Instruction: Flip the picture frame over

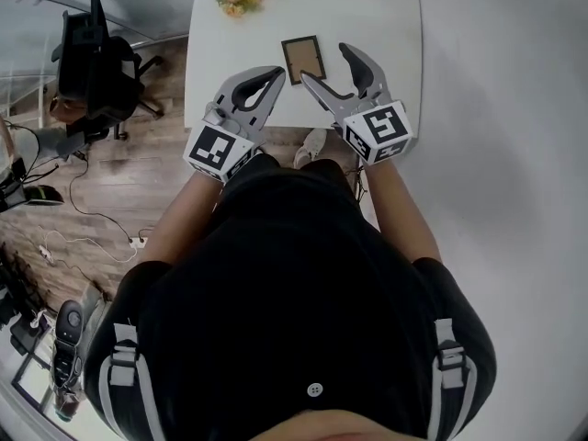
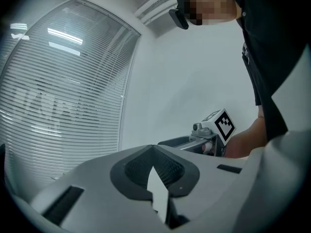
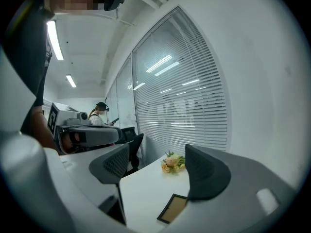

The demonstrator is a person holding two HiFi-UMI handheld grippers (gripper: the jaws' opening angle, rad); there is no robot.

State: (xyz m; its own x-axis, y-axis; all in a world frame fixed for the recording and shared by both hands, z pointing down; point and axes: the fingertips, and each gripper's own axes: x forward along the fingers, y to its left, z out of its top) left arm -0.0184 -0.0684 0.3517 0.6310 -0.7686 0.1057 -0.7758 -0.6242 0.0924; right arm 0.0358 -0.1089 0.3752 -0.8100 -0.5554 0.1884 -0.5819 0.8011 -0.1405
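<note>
One picture frame (image 1: 302, 59), flat (brown side up), long axis away

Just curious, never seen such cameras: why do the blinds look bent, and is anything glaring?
Head view: wide lens curves the room around the table, light even. Right gripper view: blinds curve, streaked by bright reflections. Left gripper view: blinds bulge too.

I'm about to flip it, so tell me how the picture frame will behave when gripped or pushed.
The frame lies flat on the smooth white table, so a push would probably slide it, not tip it. It looks thin and rigid, likely light, lifting stiffly by an edge. Its low edge may be hard to catch.
</note>
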